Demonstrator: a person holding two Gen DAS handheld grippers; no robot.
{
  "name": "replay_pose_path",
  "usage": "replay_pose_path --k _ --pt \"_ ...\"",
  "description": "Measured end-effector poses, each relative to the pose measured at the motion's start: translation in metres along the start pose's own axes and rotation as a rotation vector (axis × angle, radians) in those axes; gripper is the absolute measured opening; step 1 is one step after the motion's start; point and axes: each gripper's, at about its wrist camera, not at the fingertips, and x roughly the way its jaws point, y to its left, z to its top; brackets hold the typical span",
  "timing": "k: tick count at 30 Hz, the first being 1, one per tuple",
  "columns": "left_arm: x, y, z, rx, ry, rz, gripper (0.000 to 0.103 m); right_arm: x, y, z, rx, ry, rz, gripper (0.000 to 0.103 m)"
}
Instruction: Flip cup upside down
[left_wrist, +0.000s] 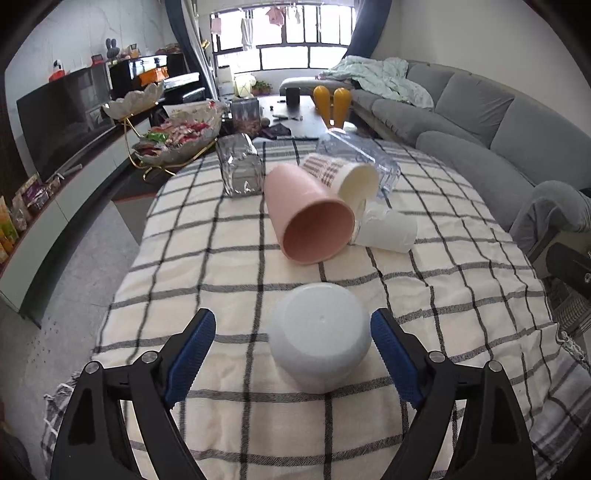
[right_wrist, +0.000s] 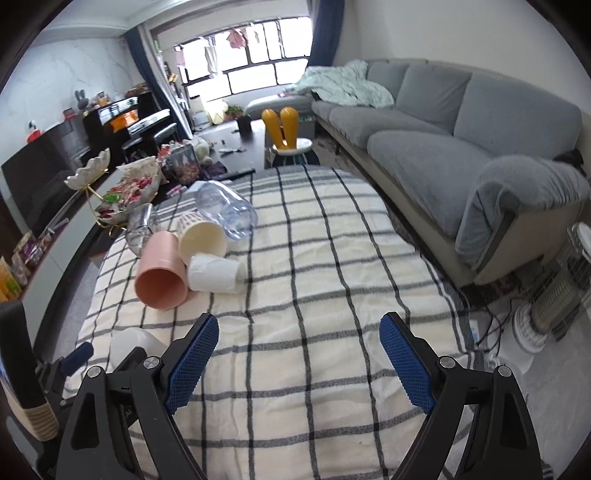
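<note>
Cup (left_wrist: 320, 334), pale blue-white, standing mouth-down on the checked cloth (left_wrist: 229, 266) of the worktop, flat base up, near edge of the scene, between the two blue pads of the left hand-held gripper (left_wrist: 293, 345). Pads spread wide, well clear of the cup wall on the left, close to it on the right; contact there impossible to confirm. Judged from this: flip of this cup looks done, inverted and resting on its own, release step in hand or just finished. Next move, as a guess: drawing the left hand-held gripper straight back toward the near side without nudging the wall, since a light plastic cup on soft cloth would probably slide or tip easily. Farther off, toward the middle of the cloth, pink cup (left_wrist: 308, 218) lying on its side, mouth toward the camera, touching a white paper cup (left_wrist: 388, 230) on its right, also on its side; behind them a cream cup with a patterned band (left_wrist: 343, 175), a clear plastic container (left_wrist: 360, 155) and a crinkled silver bag (left_wrist: 240, 168) to the left. Possibly more flipping to come there, though not certain. Right hand-held gripper (right_wrist: 299, 349) held level over bare cloth on the right side, jaws wide apart, holding nothing, well apart from every cup. Left tool low, pointing along the worktop toward the far end.
</note>
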Motion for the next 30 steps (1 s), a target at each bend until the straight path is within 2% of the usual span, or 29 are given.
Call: replay_pose_path --k 5,9,14,16,22,30 --pt "-0.015 0.009 0.006 -0.018 -0.03 -0.001 0.088 -0.013 0.015 0.003 -0.049 -0.041 0.011 0.089" --pt "-0.031 0.018 0.01 -0.032 -0.06 0.009 0.093 -0.026 0.027 0.007 -0.082 -0.072 0.015 0.089" --pt "-0.056 0.029 0.014 -0.05 -0.088 0.039 0.097 -0.041 0.039 0.012 -0.106 -0.098 -0.003 0.095" --pt "-0.065 0.033 0.015 -0.054 -0.097 0.073 0.103 -0.045 0.042 0.014 -0.103 -0.092 -0.007 0.095" --pt "-0.094 0.046 0.016 -0.103 -0.135 0.118 0.103 -0.051 0.043 0.016 -0.083 -0.082 0.001 0.095" --pt "-0.115 0.053 0.021 -0.141 -0.161 0.134 0.103 -0.064 0.048 0.016 -0.096 -0.113 -0.012 0.095"
